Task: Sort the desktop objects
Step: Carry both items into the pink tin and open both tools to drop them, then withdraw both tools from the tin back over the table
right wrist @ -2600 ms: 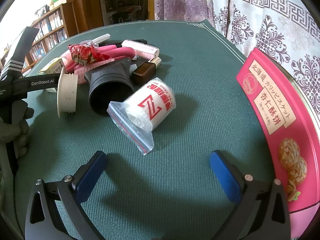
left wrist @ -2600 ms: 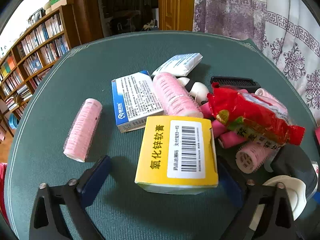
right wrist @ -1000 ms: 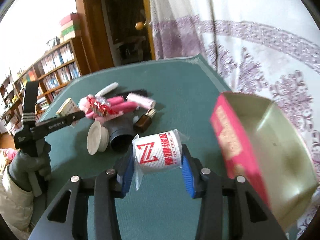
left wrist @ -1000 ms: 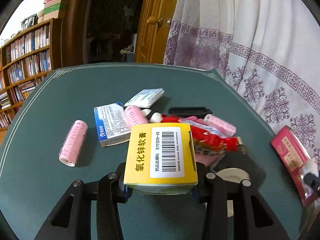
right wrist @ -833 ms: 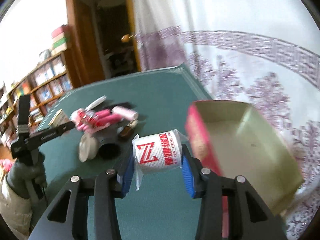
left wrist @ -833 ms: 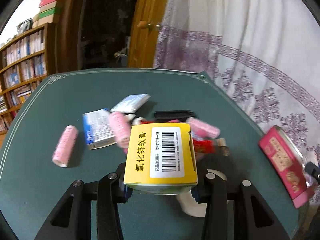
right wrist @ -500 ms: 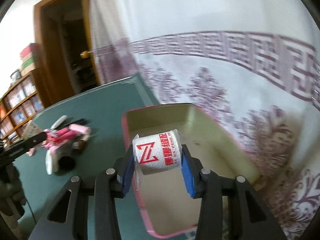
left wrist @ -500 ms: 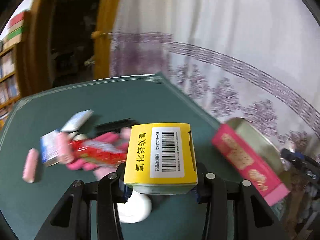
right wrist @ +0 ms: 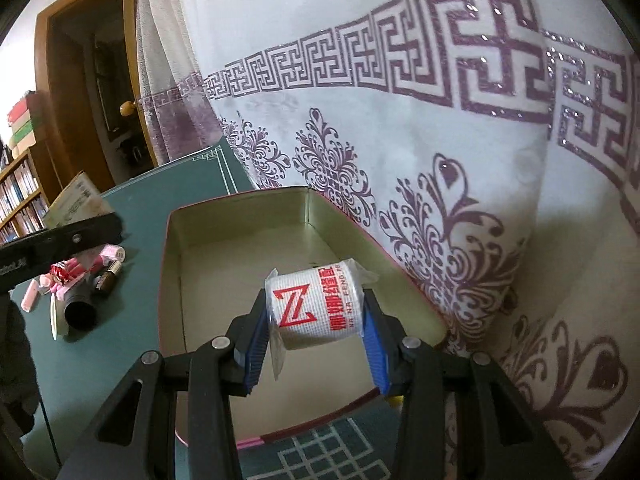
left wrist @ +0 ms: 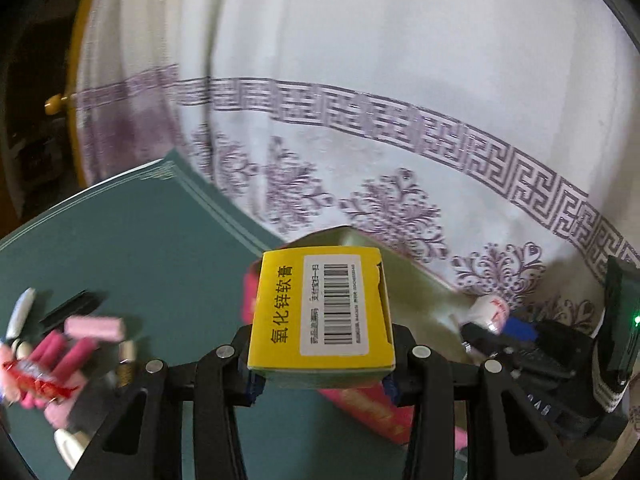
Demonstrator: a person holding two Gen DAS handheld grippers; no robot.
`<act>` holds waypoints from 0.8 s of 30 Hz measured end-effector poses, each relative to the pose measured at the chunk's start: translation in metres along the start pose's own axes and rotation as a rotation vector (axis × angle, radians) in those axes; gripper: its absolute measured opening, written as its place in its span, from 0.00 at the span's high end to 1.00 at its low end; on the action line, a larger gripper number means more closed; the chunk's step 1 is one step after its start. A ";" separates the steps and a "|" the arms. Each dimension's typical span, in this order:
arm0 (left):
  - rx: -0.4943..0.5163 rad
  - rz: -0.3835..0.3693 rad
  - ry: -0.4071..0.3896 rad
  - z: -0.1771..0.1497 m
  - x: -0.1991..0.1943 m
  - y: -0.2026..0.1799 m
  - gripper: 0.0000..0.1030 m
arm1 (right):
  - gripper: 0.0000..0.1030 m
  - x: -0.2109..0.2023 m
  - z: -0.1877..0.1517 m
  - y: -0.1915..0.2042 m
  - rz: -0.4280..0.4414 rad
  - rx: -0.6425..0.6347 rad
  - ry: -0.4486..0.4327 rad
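My left gripper (left wrist: pixel 320 376) is shut on a yellow carton (left wrist: pixel 322 312) with a barcode label, held in the air in front of the open pink tin (left wrist: pixel 416 280). My right gripper (right wrist: pixel 316 332) is shut on a white bandage roll (right wrist: pixel 316 308) with a red Z, wrapped in a clear bag, and holds it above the tin's (right wrist: pixel 224 280) pale inside, near the tin's right wall. In the left wrist view the roll (left wrist: pixel 490 312) and the right gripper show at the far right. The left gripper's arm (right wrist: pixel 60 244) crosses the right wrist view at the left edge.
A pile of pink rollers, a red packet and a small brown bottle (left wrist: pixel 60 356) lies on the green table (left wrist: pixel 132 248) left of the tin. A black cup (right wrist: pixel 80 312) and a white lid sit beside the pile. A white and purple curtain (right wrist: pixel 400 120) hangs behind the table's edge.
Both grippers have swung right, away from the pile and toward the tin, each keeping its load. The roll now hangs over the tin's inside; the yellow carton has come up close to the tin.
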State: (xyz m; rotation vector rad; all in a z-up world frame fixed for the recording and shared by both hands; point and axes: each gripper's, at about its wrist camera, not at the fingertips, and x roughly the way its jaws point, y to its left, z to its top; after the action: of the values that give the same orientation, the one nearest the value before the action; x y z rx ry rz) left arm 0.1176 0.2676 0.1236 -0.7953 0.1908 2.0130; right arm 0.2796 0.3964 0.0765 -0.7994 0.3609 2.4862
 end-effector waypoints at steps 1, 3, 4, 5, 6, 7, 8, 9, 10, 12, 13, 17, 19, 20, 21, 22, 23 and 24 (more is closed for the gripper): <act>0.011 -0.009 0.002 0.001 0.004 -0.004 0.55 | 0.55 0.001 0.000 -0.003 0.001 0.006 0.002; 0.026 -0.024 0.015 0.004 0.014 -0.012 0.55 | 0.55 0.003 -0.001 -0.007 0.001 0.022 0.014; 0.028 -0.029 0.026 0.004 0.019 -0.015 0.55 | 0.54 0.004 -0.001 -0.010 0.004 0.034 0.024; 0.029 -0.034 0.038 0.004 0.025 -0.017 0.55 | 0.53 0.006 -0.001 -0.011 0.004 0.040 0.030; 0.027 -0.045 0.054 0.004 0.031 -0.020 0.55 | 0.47 0.008 -0.001 -0.012 0.004 0.045 0.034; 0.023 -0.060 0.067 0.004 0.036 -0.022 0.50 | 0.40 0.009 -0.001 -0.012 0.003 0.049 0.035; 0.018 -0.067 0.074 0.003 0.038 -0.024 0.44 | 0.37 0.009 -0.001 -0.013 0.000 0.052 0.033; 0.011 -0.069 0.076 0.002 0.041 -0.024 0.31 | 0.35 0.009 -0.001 -0.014 -0.003 0.052 0.029; 0.007 -0.067 0.071 0.001 0.041 -0.024 0.25 | 0.35 0.009 -0.001 -0.014 -0.007 0.049 0.025; 0.011 -0.048 0.060 0.000 0.038 -0.022 0.25 | 0.34 0.008 -0.001 -0.014 -0.013 0.043 0.021; 0.015 -0.028 0.055 -0.001 0.037 -0.021 0.25 | 0.34 0.007 -0.002 -0.015 -0.013 0.045 0.020; -0.001 0.024 0.041 -0.001 0.032 -0.010 0.25 | 0.34 0.012 -0.003 -0.014 -0.011 0.050 0.031; -0.012 0.048 0.034 -0.004 0.027 -0.003 0.25 | 0.33 0.013 -0.004 -0.011 -0.010 0.047 0.036; -0.012 0.061 0.031 -0.005 0.026 -0.001 0.24 | 0.33 0.014 -0.004 -0.010 -0.009 0.046 0.036; -0.008 0.076 0.029 -0.006 0.025 0.000 0.18 | 0.32 0.013 -0.004 -0.008 -0.006 0.045 0.034; -0.005 0.085 0.027 -0.007 0.023 0.001 0.16 | 0.32 0.012 -0.003 -0.007 -0.005 0.043 0.031; -0.003 0.094 0.023 -0.009 0.019 0.003 0.16 | 0.31 0.012 -0.003 -0.004 -0.004 0.040 0.026; -0.004 0.098 0.022 -0.010 0.017 0.005 0.16 | 0.31 0.011 -0.002 -0.002 -0.003 0.036 0.021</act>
State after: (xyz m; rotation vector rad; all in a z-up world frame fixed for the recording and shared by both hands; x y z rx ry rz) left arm 0.1118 0.2724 0.1047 -0.8244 0.2431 2.0981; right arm 0.2740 0.4012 0.0683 -0.8119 0.4099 2.4628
